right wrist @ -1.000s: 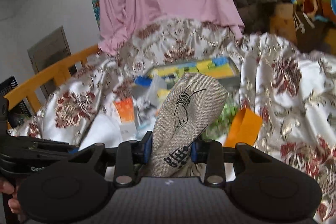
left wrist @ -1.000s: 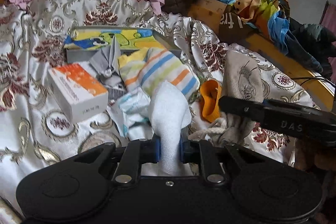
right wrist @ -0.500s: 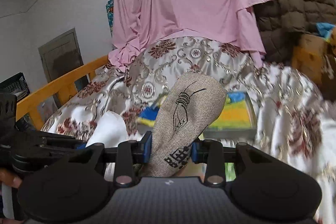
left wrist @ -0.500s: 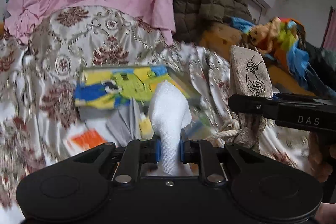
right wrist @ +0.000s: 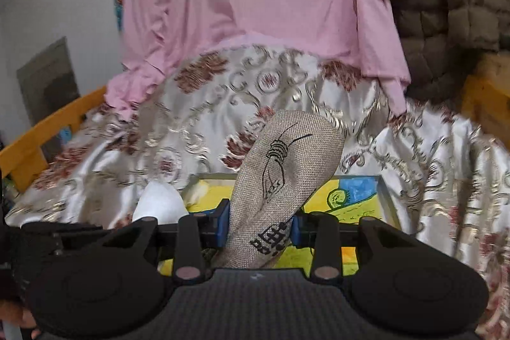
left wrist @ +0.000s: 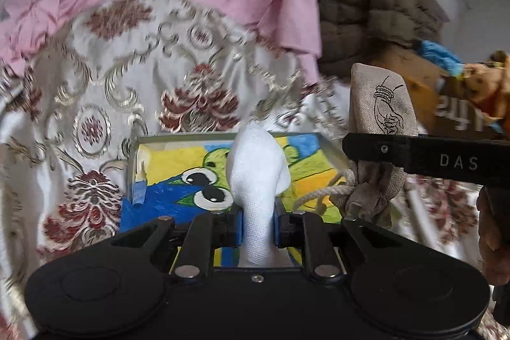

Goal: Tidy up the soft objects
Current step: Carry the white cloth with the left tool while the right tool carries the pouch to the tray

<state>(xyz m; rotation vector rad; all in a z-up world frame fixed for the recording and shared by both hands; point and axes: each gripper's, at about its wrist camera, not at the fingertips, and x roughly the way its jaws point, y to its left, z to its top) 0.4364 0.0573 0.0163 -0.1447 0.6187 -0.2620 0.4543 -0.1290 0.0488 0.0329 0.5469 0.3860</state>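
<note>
Left gripper [left wrist: 258, 225]: clamped on a folded white gauze-like cloth [left wrist: 256, 177], which stands upright out of the jaws. Right gripper [right wrist: 259, 225]: clamped on a beige burlap drawstring pouch with a black line drawing [right wrist: 287, 171], its long axis leaning up and to the right; in the left wrist view the same pouch [left wrist: 381, 123] hangs just to the right of the white cloth, its cord end trailing below the jaws.

Both items are held off the bed. The shallow rectangular tray with a yellow, blue and green cartoon-printed floor [left wrist: 331, 148] lies directly ahead of and below both grippers on the patterned satin bedspread [left wrist: 95, 104]. The left gripper appears centred over the tray; the right gripper sits toward its right half.

Judgement: the tray is the likely drop point. Both loads appear already above its floor, so the coming move calls mainly for lowering and release. The left load looks marginally better placed.
</note>
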